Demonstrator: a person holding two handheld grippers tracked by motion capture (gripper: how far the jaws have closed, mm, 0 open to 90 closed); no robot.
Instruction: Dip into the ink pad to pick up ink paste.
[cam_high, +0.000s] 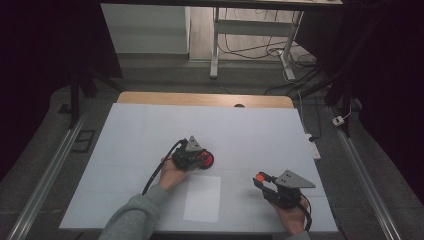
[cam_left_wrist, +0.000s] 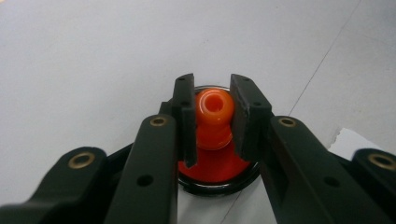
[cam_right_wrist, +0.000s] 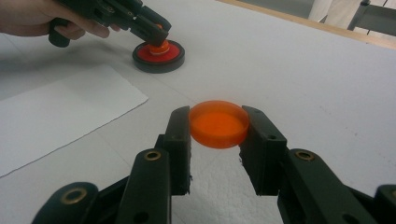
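Two grips were on: your left tongs (cam_left_wrist: 212, 116) clamped the orange knob (cam_left_wrist: 213, 112) on the black-rimmed red base (cam_left_wrist: 210, 172), mid-desk (cam_high: 125, 145); right tongs (cam_right_wrist: 217, 128) pinched the orange disc (cam_right_wrist: 218, 123) above it. Next likely needed the disc carried over, kept level.

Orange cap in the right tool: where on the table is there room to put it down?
Bare white table stretches behind the left tool and its red disc, up to the wooden edge. The gap between the paper sheet and the right tool is free. Around the disc is crowded.
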